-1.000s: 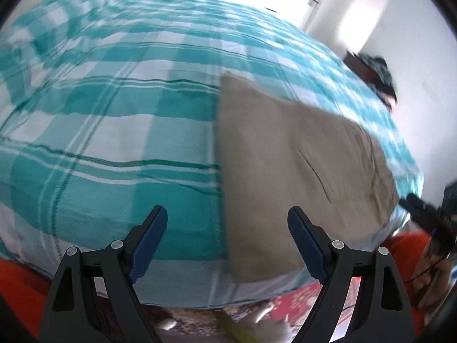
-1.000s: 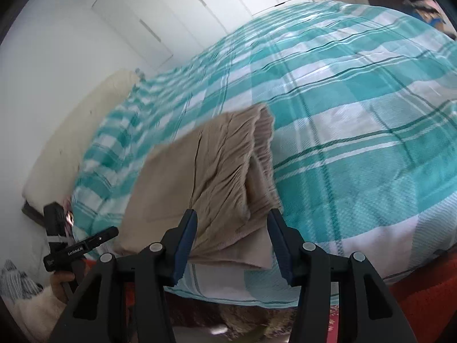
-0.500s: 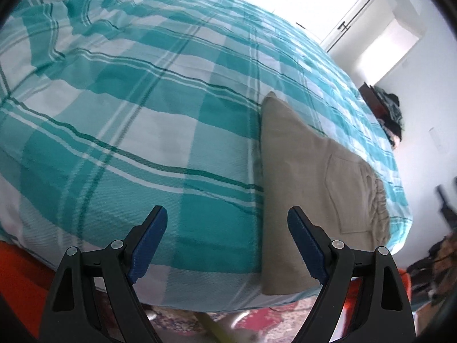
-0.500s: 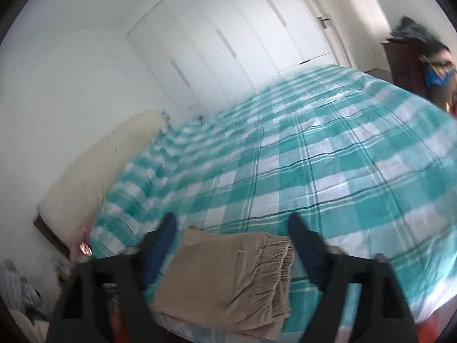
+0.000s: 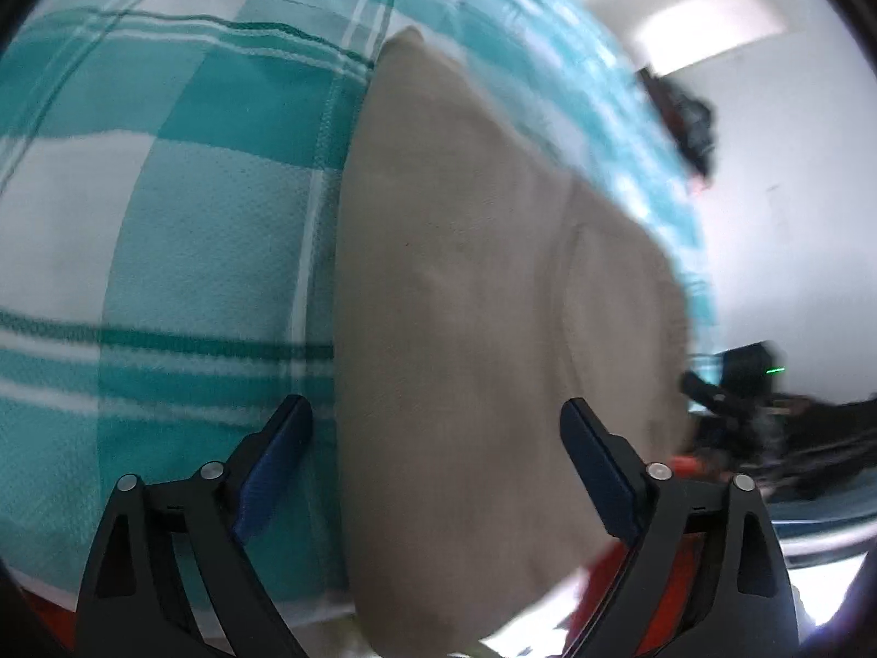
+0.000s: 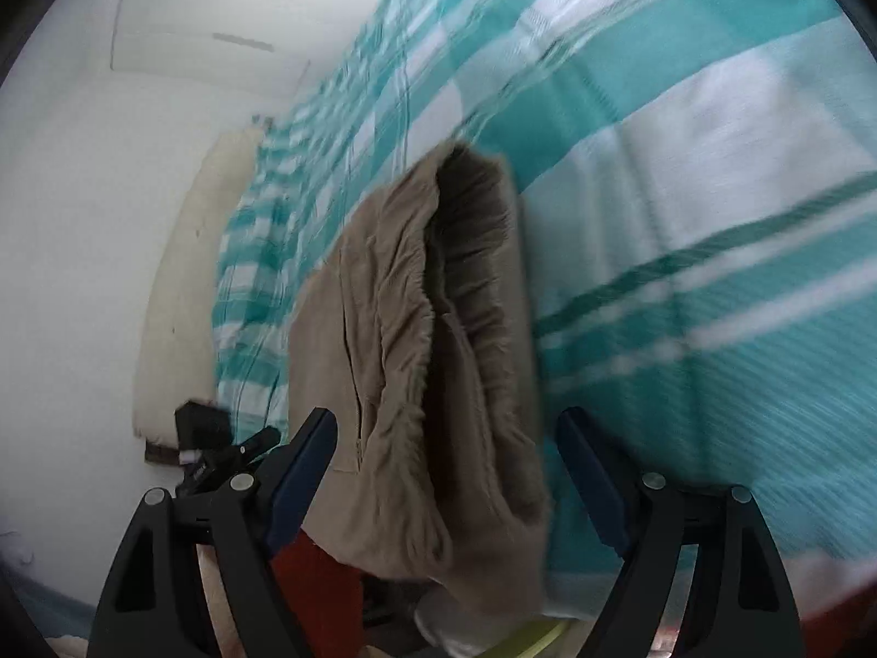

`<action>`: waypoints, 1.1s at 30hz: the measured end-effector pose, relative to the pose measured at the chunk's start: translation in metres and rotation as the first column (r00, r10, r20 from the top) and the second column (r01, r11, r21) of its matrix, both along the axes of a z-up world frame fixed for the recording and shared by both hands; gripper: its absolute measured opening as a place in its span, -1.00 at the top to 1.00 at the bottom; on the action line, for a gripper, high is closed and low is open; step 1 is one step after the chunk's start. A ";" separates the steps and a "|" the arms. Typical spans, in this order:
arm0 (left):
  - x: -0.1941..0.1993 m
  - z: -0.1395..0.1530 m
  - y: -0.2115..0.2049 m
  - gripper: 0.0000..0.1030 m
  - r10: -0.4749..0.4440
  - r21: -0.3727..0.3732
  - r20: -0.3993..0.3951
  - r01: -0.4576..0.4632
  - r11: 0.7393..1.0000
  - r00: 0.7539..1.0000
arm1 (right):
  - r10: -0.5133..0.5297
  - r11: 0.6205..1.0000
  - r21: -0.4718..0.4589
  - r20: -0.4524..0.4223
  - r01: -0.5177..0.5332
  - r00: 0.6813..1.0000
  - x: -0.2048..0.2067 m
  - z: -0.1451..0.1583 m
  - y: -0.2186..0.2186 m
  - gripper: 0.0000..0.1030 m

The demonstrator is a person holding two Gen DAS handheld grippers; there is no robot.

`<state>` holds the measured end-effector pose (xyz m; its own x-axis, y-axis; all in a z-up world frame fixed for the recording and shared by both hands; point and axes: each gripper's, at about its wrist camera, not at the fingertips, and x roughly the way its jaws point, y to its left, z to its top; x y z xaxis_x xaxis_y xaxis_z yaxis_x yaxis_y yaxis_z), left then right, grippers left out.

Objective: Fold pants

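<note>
The folded beige pants (image 5: 482, 301) lie at the near edge of the bed, on the teal and white checked cover (image 5: 164, 230). My left gripper (image 5: 436, 466) is open and close over the plain folded end, which lies between its fingers. In the right wrist view the pants (image 6: 416, 340) show their gathered elastic waistband, and part of them hangs over the bed edge. My right gripper (image 6: 446, 466) is open, with the waistband end between its fingers. Both views are blurred by motion.
The checked cover (image 6: 685, 192) spreads over the whole bed. A cream headboard or pillow (image 6: 181, 296) stands along the white wall at the left. The other gripper (image 6: 214, 449) shows at the lower left of the right wrist view. Dark furniture (image 5: 685, 120) stands by the far wall.
Both grippers have come down and in toward the pants, from opposite ends. Both stay open. The right gripper, raised high half a second ago, is now low at the waistband.
</note>
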<state>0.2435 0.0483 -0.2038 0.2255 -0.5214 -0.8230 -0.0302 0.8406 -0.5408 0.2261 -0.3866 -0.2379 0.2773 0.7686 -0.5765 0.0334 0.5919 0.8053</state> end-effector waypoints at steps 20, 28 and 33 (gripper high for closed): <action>0.079 0.214 0.016 -0.56 -0.060 0.546 0.604 -0.357 0.758 0.795 | 0.193 0.815 -0.574 0.408 0.086 0.893 0.153 0.205 0.097 -0.79; -0.026 0.184 -0.003 -0.98 -0.015 0.566 0.608 -0.421 0.709 0.793 | 0.190 0.691 -0.673 0.523 0.265 0.831 0.060 0.238 0.080 -1.00; -0.067 0.171 -0.013 -0.98 0.141 0.475 0.504 -0.410 0.779 0.852 | 0.144 0.719 -0.663 0.436 0.209 0.888 0.000 0.207 0.091 -0.99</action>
